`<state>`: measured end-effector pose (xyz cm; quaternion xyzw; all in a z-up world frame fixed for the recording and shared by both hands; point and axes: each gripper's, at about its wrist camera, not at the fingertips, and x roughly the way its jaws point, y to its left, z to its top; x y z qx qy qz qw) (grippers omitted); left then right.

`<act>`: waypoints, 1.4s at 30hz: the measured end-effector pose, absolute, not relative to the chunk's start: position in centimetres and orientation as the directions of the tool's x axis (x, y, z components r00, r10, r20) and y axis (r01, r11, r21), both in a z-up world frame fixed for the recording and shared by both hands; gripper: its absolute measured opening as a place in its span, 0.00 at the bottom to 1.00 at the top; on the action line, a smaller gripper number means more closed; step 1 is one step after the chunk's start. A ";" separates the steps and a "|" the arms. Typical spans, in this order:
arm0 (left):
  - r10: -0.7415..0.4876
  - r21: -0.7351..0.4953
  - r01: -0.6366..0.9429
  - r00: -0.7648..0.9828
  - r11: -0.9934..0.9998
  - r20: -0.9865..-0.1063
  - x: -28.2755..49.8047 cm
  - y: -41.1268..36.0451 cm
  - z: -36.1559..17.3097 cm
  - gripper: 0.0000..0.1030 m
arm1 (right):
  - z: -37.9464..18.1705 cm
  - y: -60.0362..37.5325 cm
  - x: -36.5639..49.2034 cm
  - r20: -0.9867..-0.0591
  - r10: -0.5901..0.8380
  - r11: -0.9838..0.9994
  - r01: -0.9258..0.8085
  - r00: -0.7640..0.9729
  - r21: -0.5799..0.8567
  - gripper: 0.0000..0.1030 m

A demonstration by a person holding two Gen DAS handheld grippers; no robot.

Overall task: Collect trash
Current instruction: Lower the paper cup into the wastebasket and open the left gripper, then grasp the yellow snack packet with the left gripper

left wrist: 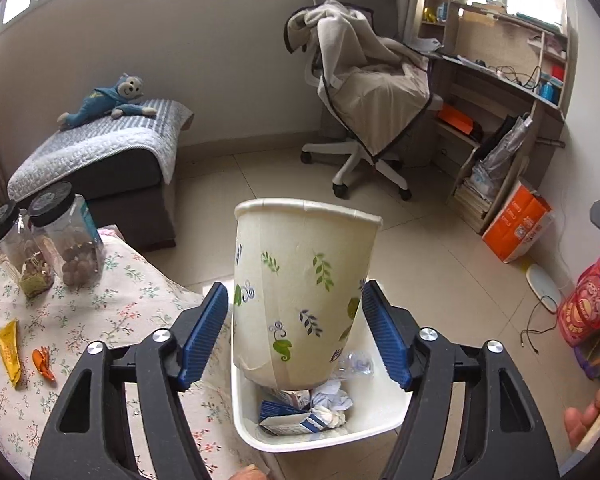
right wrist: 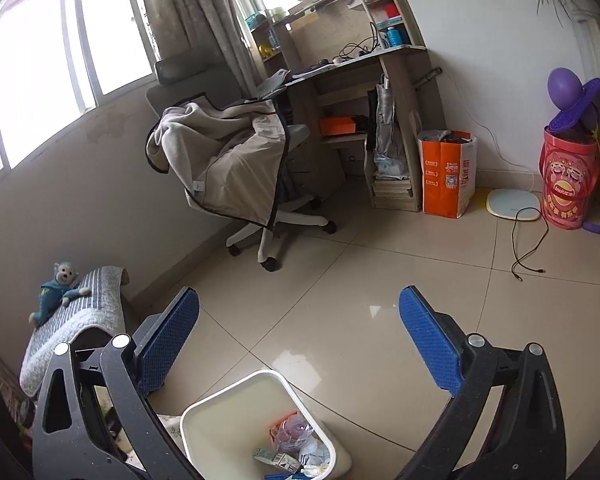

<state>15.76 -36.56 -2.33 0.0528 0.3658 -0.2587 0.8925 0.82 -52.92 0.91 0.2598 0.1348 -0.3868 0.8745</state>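
In the left wrist view a paper cup with leaf prints stands upright between the blue pads of my left gripper, right over the white trash bin. The pads stand slightly off the cup's sides, so the jaws look open. The bin holds crumpled paper, a small carton and clear plastic. On the floral tablecloth at the left lie a yellow wrapper and an orange scrap. My right gripper is open and empty above the bin in the right wrist view.
Two black-lidded jars stand on the table. An office chair draped with a blanket stands by a desk. An orange bag, a red drum and a loose cable are on the tiled floor.
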 end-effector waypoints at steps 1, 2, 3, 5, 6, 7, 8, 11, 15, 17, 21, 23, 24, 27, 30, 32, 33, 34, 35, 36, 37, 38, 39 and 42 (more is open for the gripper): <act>-0.418 -0.099 0.497 0.588 0.862 -0.692 15.9 -37.1 -2.5 0.70 | 0.9 -53.1 0.4 -0.433 -0.613 0.554 0.750 0.661 0.360 0.93; -0.420 -0.103 0.497 0.582 0.861 -0.696 15.9 -37.2 -2.5 0.70 | 0.9 -53.2 0.1 -0.432 -0.615 0.547 0.751 0.660 0.369 0.93; -0.422 -0.105 0.500 0.580 0.860 -0.697 15.7 -37.1 -2.5 0.72 | 0.9 -53.3 0.0 -0.430 -0.613 0.545 0.749 0.662 0.376 0.93; -0.417 -0.090 0.503 0.589 0.860 -0.692 15.4 -36.1 -2.4 0.77 | 0.8 -52.9 0.1 -0.429 -0.612 0.554 0.747 0.665 0.367 0.93; -0.407 -0.075 0.500 0.600 0.863 -0.689 15.3 -35.3 -2.4 0.78 | 0.8 -52.5 0.4 -0.429 -0.612 0.563 0.747 0.664 0.353 0.93; -0.395 -0.061 0.494 0.609 0.867 -0.688 15.2 -34.3 -2.4 0.79 | 0.8 -52.1 0.6 -0.431 -0.609 0.575 0.745 0.666 0.339 0.93; -0.381 -0.047 0.485 0.619 0.873 -0.687 15.3 -33.4 -2.5 0.79 | 0.8 -51.6 0.9 -0.434 -0.603 0.589 0.741 0.669 0.323 0.93; -0.314 -0.014 0.422 0.650 0.906 -0.692 15.9 -29.6 -2.7 0.80 | 0.6 -49.1 2.7 -0.453 -0.569 0.655 0.712 0.686 0.254 0.93; -0.235 -0.010 0.324 0.662 0.946 -0.712 17.5 -23.6 -3.2 0.81 | 0.4 -44.8 5.6 -0.484 -0.496 0.757 0.632 0.721 0.165 0.93; -0.193 0.002 0.277 0.675 0.961 -0.712 18.2 -20.5 -3.4 0.81 | 0.0 -42.8 7.1 -0.515 -0.432 0.799 0.579 0.740 0.161 0.93; -0.106 0.023 0.174 0.693 0.984 -0.713 19.7 -14.3 -4.7 0.84 | -0.8 -38.8 9.5 -0.564 -0.354 0.851 0.507 0.746 0.136 0.93; -0.056 0.026 0.109 0.686 0.994 -0.725 20.9 -11.2 -5.7 0.84 | -1.0 -36.7 10.6 -0.576 -0.325 0.878 0.465 0.750 0.111 0.93; -0.026 0.027 0.069 0.674 0.997 -0.738 21.7 -9.7 -6.2 0.84 | -1.0 -35.7 11.1 -0.581 -0.309 0.891 0.442 0.753 0.100 0.93; 0.029 -0.001 -0.047 0.631 0.999 -0.775 24.1 -4.8 -7.0 0.84 | -1.5 -32.5 12.5 -0.595 -0.259 0.924 0.374 0.761 0.075 0.93; 0.095 0.015 -0.145 0.564 0.989 -0.820 26.3 -0.4 -8.1 0.84 | -2.4 -29.6 13.9 -0.622 -0.201 0.948 0.310 0.757 0.071 0.93; 0.112 0.003 -0.205 0.523 0.979 -0.845 27.5 2.6 -9.1 0.84 | -3.1 -27.7 14.8 -0.640 -0.165 0.962 0.265 0.750 0.062 0.93; 0.119 0.006 -0.226 0.491 0.974 -0.863 28.2 3.9 -9.9 0.84 | -3.3 -26.7 15.3 -0.648 -0.151 0.969 0.243 0.746 0.054 0.93; 0.125 0.011 -0.243 0.459 0.970 -0.880 28.8 5.0 -10.8 0.84 | -3.7 -25.6 15.7 -0.654 -0.137 0.975 0.218 0.744 0.043 0.93; 0.126 0.010 -0.259 0.436 0.966 -0.891 29.4 6.1 -11.6 0.84 | -4.0 -24.7 16.1 -0.659 -0.127 0.980 0.195 0.741 0.030 0.93; 0.123 0.002 -0.272 0.426 0.962 -0.896 29.7 7.1 -12.4 0.84 | -4.3 -23.8 16.5 -0.664 -0.121 0.985 0.174 0.738 0.014 0.93; 0.118 -0.002 -0.278 0.414 0.961 -0.903 30.1 7.7 -13.2 0.84 | -4.5 -23.0 16.9 -0.669 -0.117 0.988 0.155 0.734 -0.003 0.93; 0.113 0.000 -0.278 0.391 0.960 -0.913 30.5 8.2 -14.0 0.84 | -4.8 -22.2 17.3 -0.674 -0.114 0.990 0.139 0.730 -0.017 0.93; 0.106 -0.002 -0.283 0.366 0.959 -0.924 31.0 8.5 -14.9 0.84 | -5.0 -21.5 17.6 -0.678 -0.109 0.992 0.123 0.727 -0.028 0.93; 0.050 -0.057 -0.290 0.349 0.955 -0.936 32.3 8.9 -16.7 0.84 | -5.8 -20.0 18.5 -0.694 -0.096 0.995 0.089 0.714 -0.046 0.93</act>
